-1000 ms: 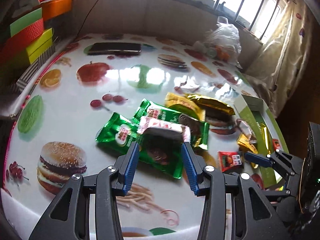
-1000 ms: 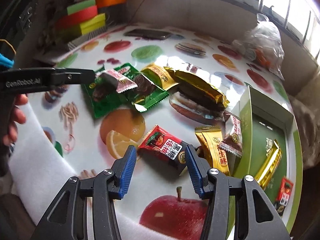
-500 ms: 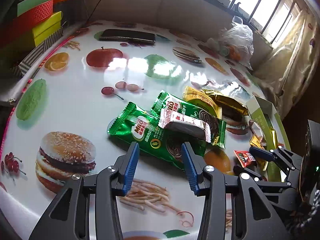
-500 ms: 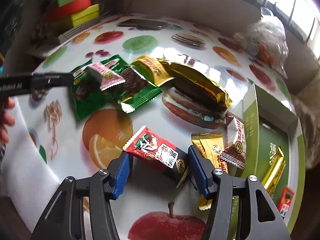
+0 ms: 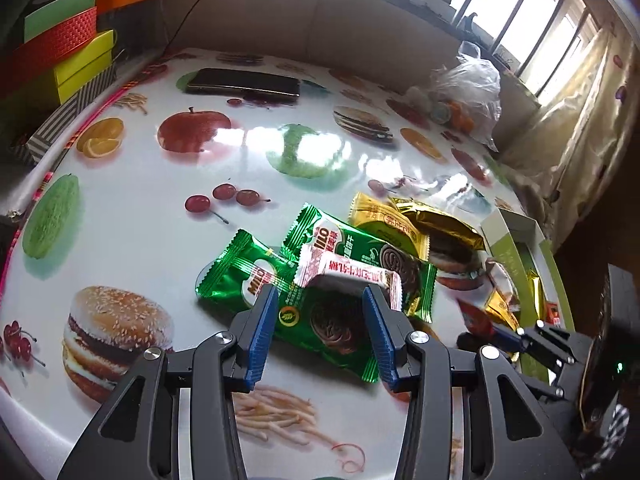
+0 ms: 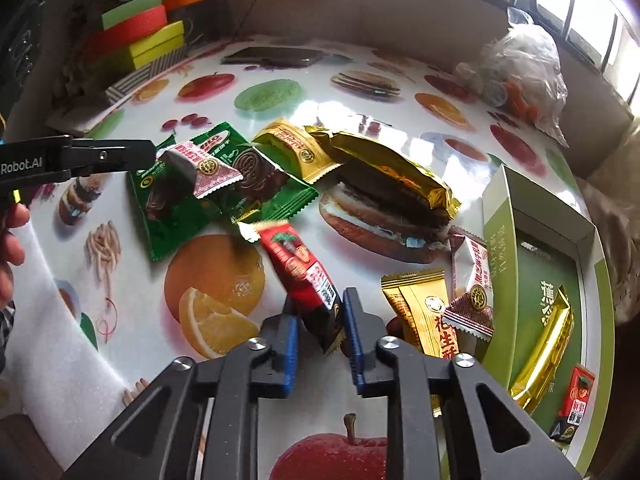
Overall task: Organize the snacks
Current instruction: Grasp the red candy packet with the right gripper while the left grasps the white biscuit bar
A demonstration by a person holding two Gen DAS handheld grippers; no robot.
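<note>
My right gripper (image 6: 320, 312) is shut on a red snack pack (image 6: 304, 268) and holds it tilted up off the table. My left gripper (image 5: 320, 316) is open, its fingers on either side of a pink-white snack pack (image 5: 348, 276) that lies on two green Milo packs (image 5: 320, 312). The same pink-white pack (image 6: 200, 168) shows at the left gripper's tip in the right wrist view. A green open box (image 6: 532, 264) at the right holds a gold bar (image 6: 548, 340) and a small red pack (image 6: 576, 404).
Gold packs (image 6: 384, 168), a yellow pack (image 6: 428, 316) and a pink-white pack (image 6: 472, 280) lie by the box. A phone (image 5: 244, 84) lies at the far side. A plastic bag (image 5: 468, 88) sits at back right. Coloured boxes (image 5: 60, 52) are stacked at left.
My right gripper has shut on the red pack and lifted it, turning it end-on. My left gripper has moved forward around the pink-white pack.
</note>
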